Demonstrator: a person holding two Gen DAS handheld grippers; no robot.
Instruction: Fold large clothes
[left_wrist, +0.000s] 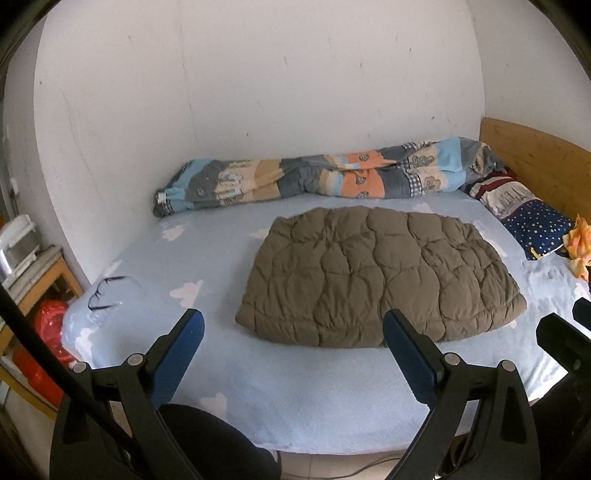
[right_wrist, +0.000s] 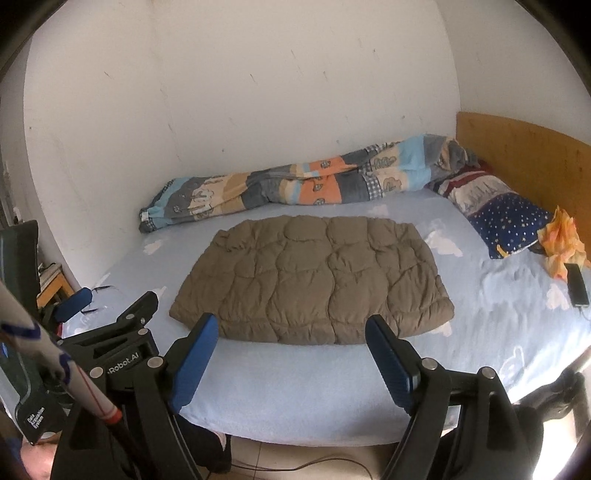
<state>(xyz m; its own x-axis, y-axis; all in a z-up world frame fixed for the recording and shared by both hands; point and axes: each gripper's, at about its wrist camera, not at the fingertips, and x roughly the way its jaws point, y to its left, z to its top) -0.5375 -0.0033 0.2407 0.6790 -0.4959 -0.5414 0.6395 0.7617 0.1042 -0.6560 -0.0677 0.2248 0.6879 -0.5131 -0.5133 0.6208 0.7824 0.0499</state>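
Pale blue cloud-print sheet covers the bed (left_wrist: 229, 369), which is pushed up against a scuffed white wall, and we stand at its near edge with both tools held back from the mattress. Our left gripper (left_wrist: 293, 328) has its blue-padded fingers spread wide with nothing between them; our right gripper (right_wrist: 290, 334) is spread just as wide and holds nothing either. Neither touches any cloth.

Straight ahead of both lies the brown quilted coat (left_wrist: 380, 275), a puffy folded pad resting flat in the middle of the sheet. Its long axis runs side to side across our view, parallel to the bed's near edge, with the thick rounded hem nearest us. From the left wrist view the pad sits ahead and somewhat to the right; from the right wrist view the same pad (right_wrist: 314, 280) sits nearly centred. So we judge the right tool to be better lined up with the near hem, while the left tool faces its left corner.

Beyond it a patchwork duvet (left_wrist: 314, 173) is rolled along the wall, a starry pillow (right_wrist: 506, 218) lies by the wooden headboard (right_wrist: 524, 147), a phone (right_wrist: 577, 285) sits at the far right, and glasses (left_wrist: 105, 293) rest at the left.
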